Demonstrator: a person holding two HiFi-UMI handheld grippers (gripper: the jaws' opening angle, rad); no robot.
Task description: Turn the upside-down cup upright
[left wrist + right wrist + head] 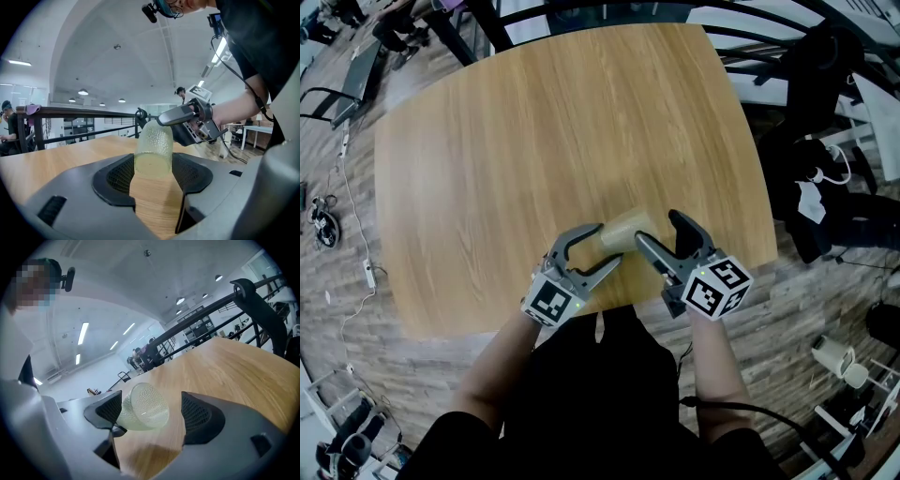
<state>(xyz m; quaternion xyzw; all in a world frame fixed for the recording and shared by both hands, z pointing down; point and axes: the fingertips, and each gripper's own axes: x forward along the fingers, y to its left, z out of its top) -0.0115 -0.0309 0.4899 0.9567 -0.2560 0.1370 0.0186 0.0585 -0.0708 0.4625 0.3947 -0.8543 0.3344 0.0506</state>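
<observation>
A clear, dimpled plastic cup (624, 230) is near the front edge of the round wooden table (534, 141), tilted over with its base toward my right gripper. My left gripper (609, 244) is shut on the cup (153, 150), one pad on each side wall, and the mouth hangs a little above the wood. My right gripper (656, 228) is open. In the right gripper view the cup (143, 408) leans by the left pad, with a wide gap to the right pad. One right finger (176, 115) rests over the cup's base.
The table's front edge runs just below both grippers. A black chair with dark clothing (825, 150) stands off the table's right side. Cables and a power strip (367, 272) lie on the floor to the left. A dark railing (70, 112) runs behind the table.
</observation>
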